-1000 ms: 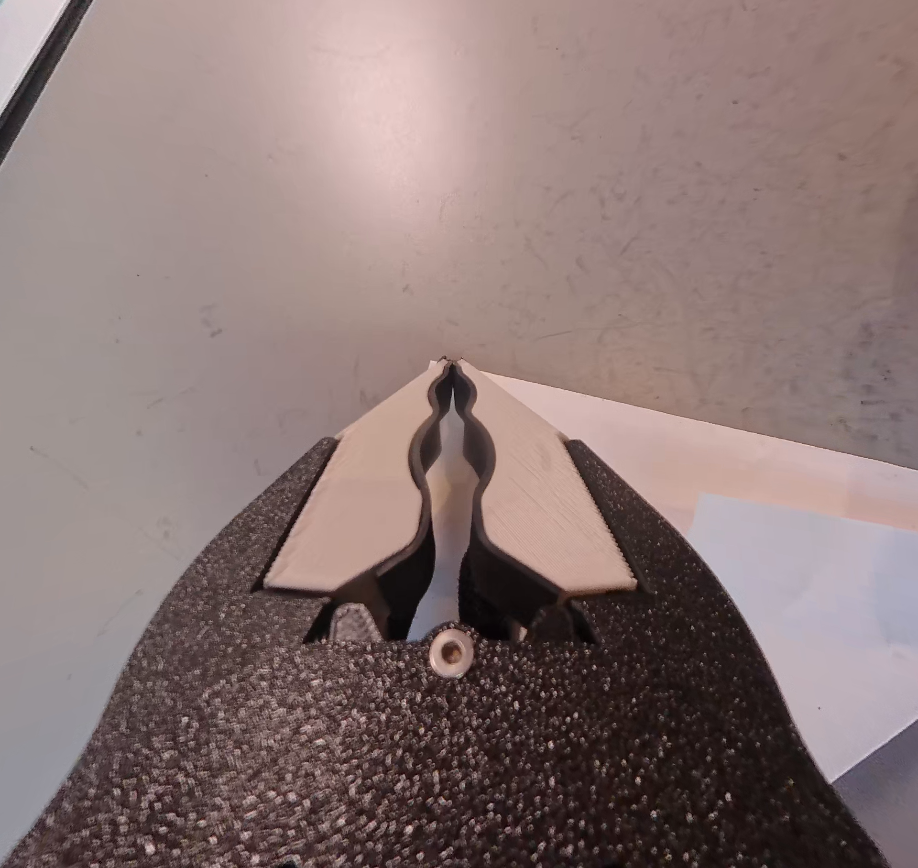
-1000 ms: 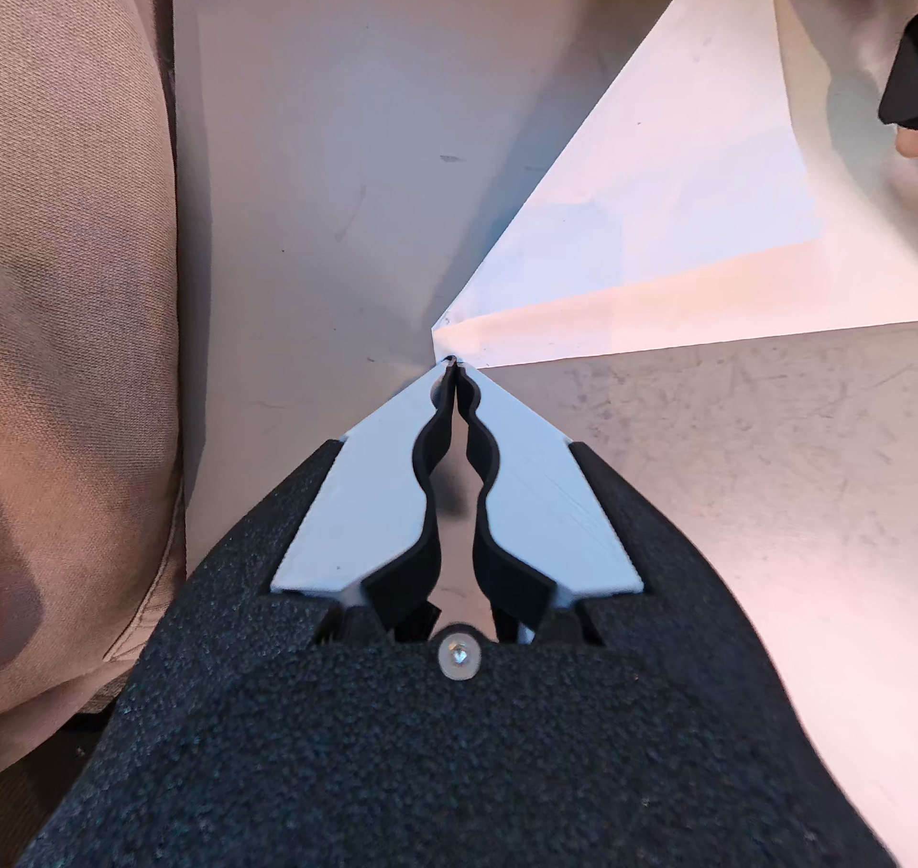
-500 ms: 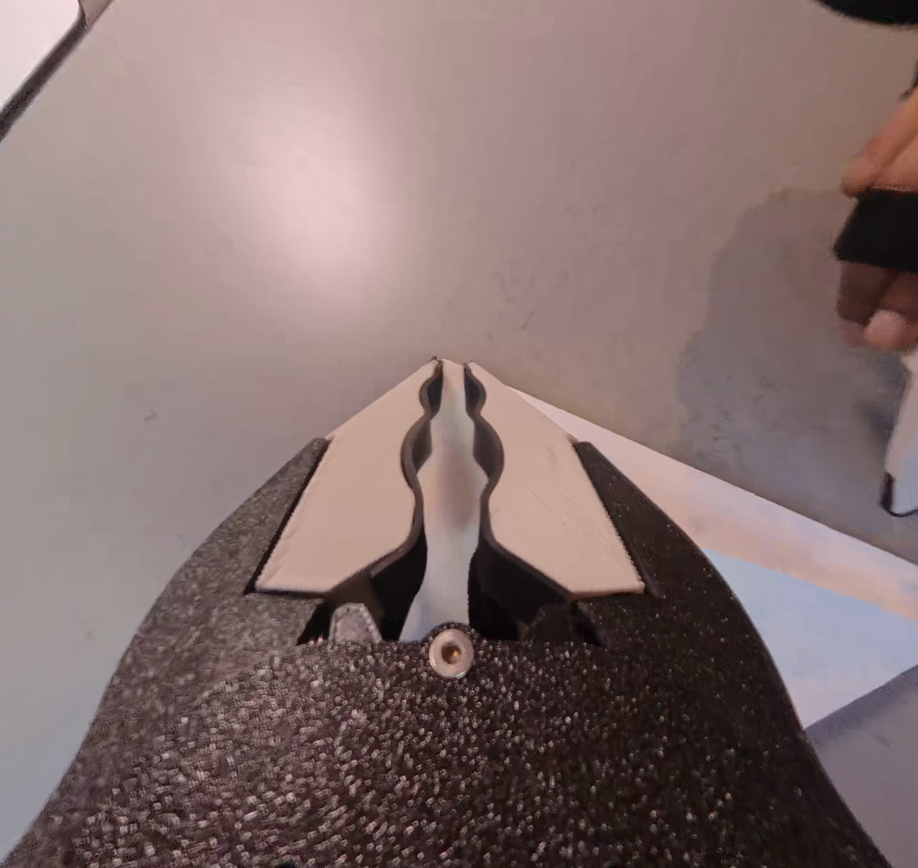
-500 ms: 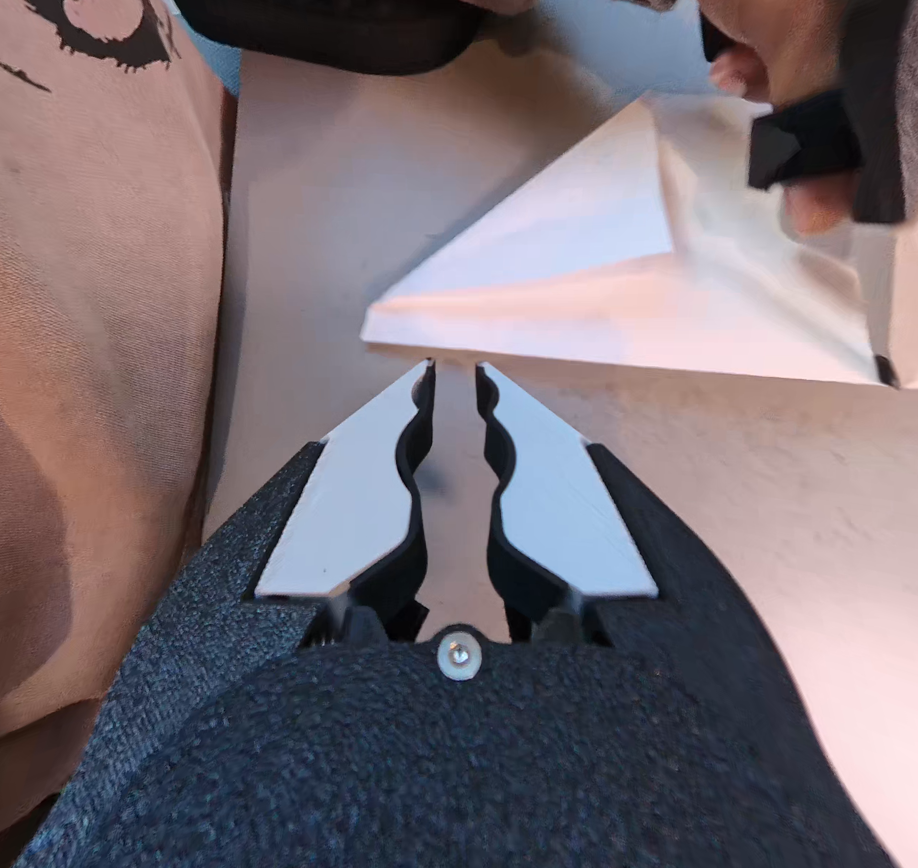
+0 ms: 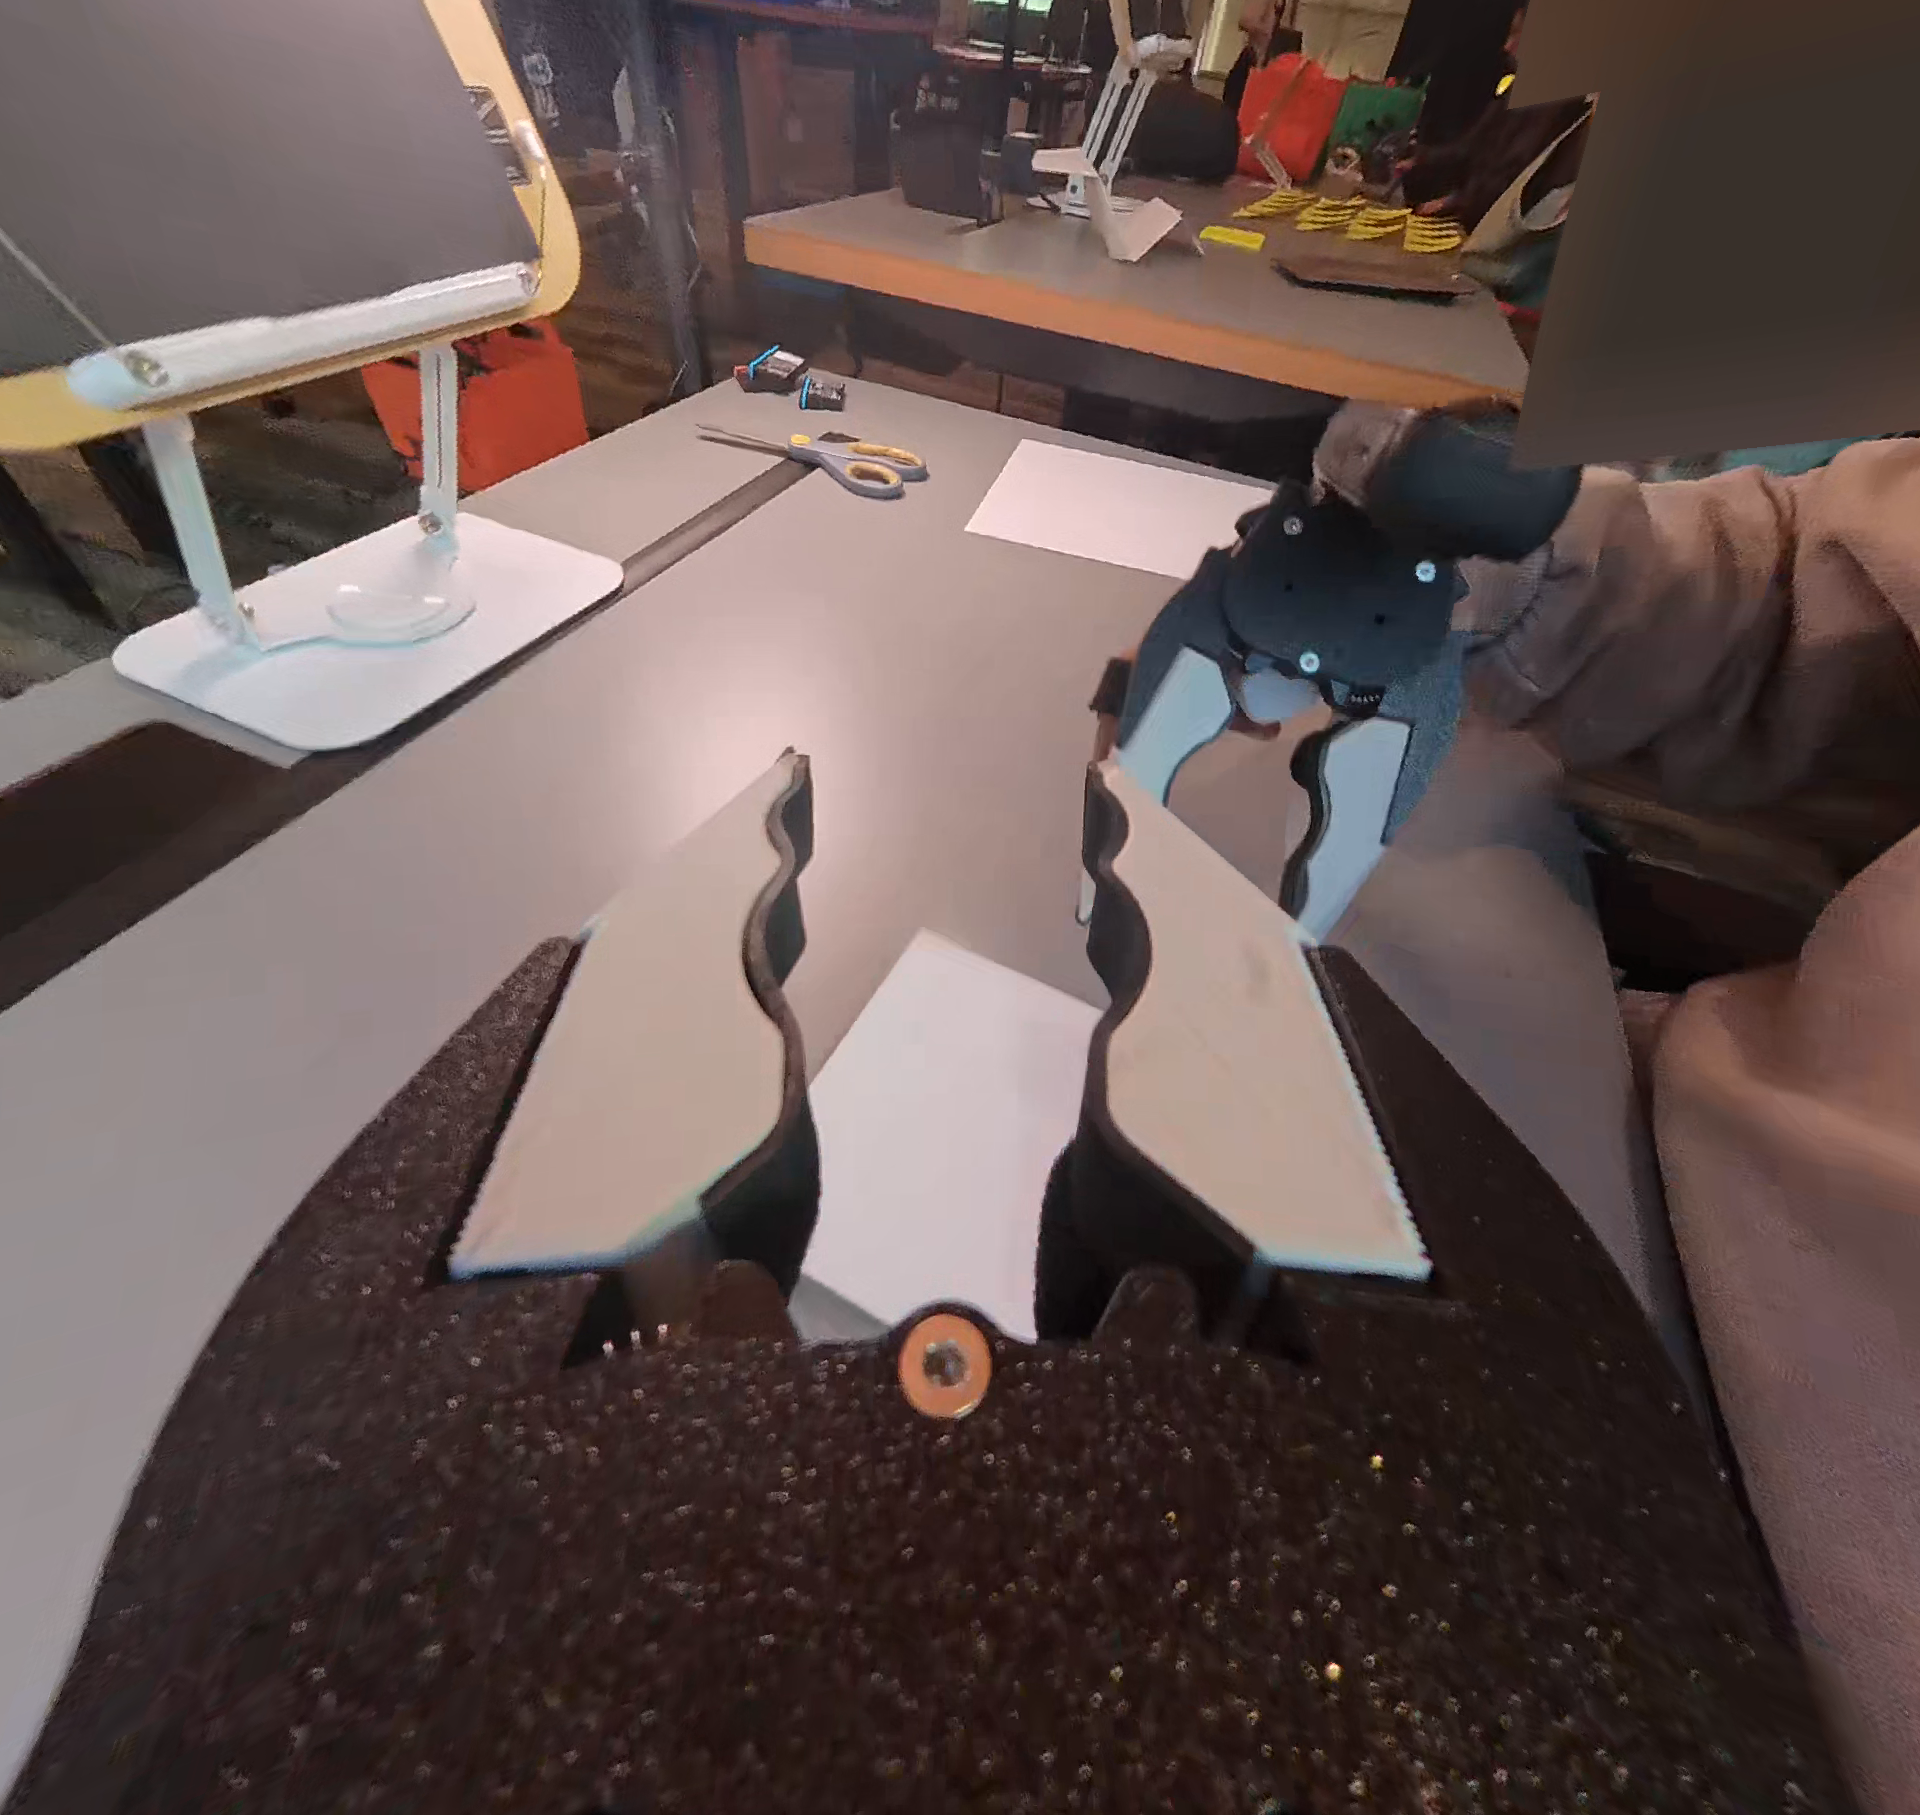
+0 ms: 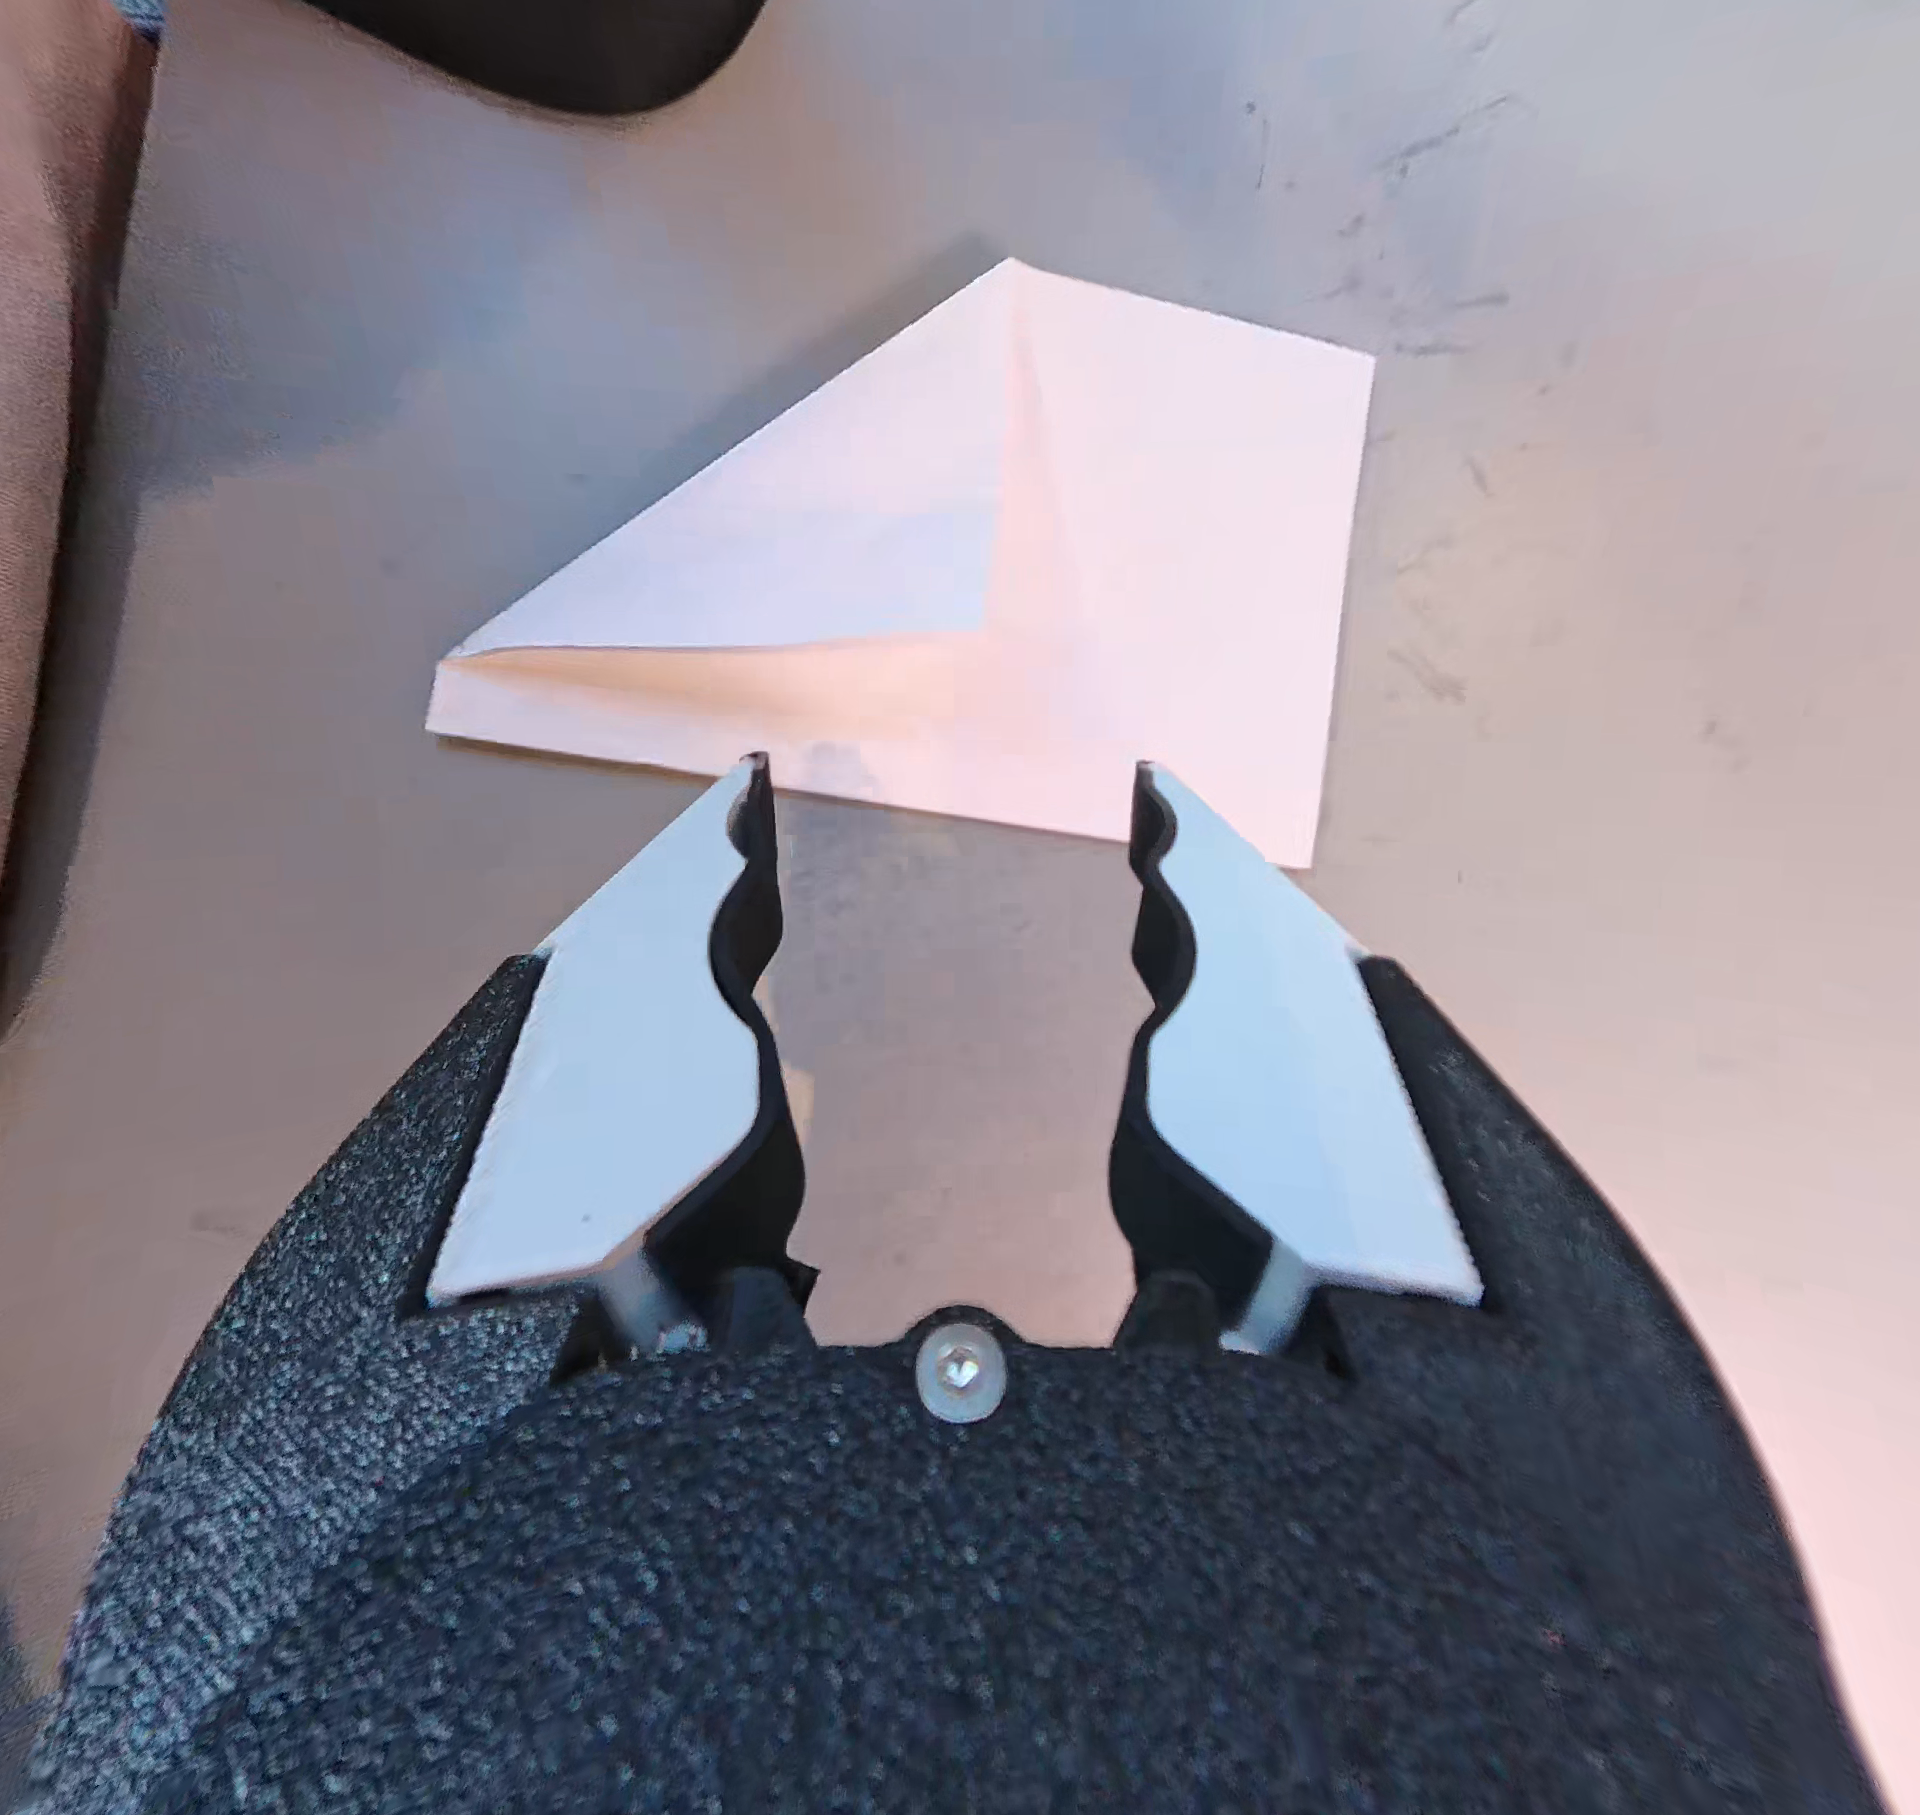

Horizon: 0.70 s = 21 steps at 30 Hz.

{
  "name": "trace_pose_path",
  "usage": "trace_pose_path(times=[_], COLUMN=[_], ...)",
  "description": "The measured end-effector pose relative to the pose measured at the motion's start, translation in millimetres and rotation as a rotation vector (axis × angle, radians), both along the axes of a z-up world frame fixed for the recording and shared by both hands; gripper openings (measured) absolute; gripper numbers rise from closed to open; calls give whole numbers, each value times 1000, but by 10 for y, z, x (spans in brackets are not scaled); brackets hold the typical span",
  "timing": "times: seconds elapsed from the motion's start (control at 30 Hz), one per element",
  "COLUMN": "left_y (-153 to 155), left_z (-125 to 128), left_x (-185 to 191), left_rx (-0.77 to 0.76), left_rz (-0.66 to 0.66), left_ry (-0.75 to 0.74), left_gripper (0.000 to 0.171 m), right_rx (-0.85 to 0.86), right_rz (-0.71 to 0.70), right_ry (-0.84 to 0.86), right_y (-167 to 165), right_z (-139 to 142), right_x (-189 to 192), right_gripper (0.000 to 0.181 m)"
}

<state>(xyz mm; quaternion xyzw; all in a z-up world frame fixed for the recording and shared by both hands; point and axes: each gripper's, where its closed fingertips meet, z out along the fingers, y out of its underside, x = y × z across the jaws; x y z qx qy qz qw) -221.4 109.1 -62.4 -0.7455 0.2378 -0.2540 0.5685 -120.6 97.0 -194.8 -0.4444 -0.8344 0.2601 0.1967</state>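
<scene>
A folded paper [image 6: 1039,570] lies flat on the counter [image 6: 1558,207], just ahead of the right gripper [image 6: 951,778]. The left gripper [image 5: 940,778] hangs over that paper, with the right one beyond it. Farther back lie a flat sheet [image 5: 1112,508] and scissors [image 5: 842,461]; a stand [image 5: 353,622] sits at the left.
</scene>
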Motion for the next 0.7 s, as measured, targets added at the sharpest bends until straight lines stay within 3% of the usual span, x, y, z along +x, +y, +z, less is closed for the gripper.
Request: trace_pose_path(times=[0.1, 0.17, 0.23, 0.27, 0.33, 0.43, 0.5, 0.57, 0.63, 0.7], left_y=[-300, -509, -702, -795, -956, -990, -918, -820, -739, -656], left_z=[-276, -574, -948, -1124, -1383, -1498, -1503, -1522, -1571, -1655], left_x=[-89, -68, -34, -16, 44, 110, 182, 319, 473, 562], left_rx=[-131, -229, -353, -416, -514, -546, -562, -588, -610, -622], left_rz=[31, 51, 83, 102, 119, 155, 145, 98, 44, 25], left_ry=[-10, -26, -7, 8, 43, 60, 27, -11, 7, 81], left_gripper=[51, 50, 48, 45, 43, 40, 40, 41, 41, 41], right_rx=[-60, -72, 31, -19, -19, -175, -180, -262, -388, -406], right_rz=[53, 120, 127, 124, -58, -311, -415, -470, -487, -478], right_ry=[-49, -139, -209, -180, -224, -162, -124, -89, -69, -71], right_y=[-7, -128, -71, -138, 3, -51, -116, -298, -505, -588], right_z=[-67, -269, -524, -462, -492, -464, -459, -427, -369, -361], right_x=[-134, -149, -133, -144, -94, 1, 114, 189, 252, 355], right_gripper=[70, 70, 71, 59, 44, 46, 56, 68, 69, 64])
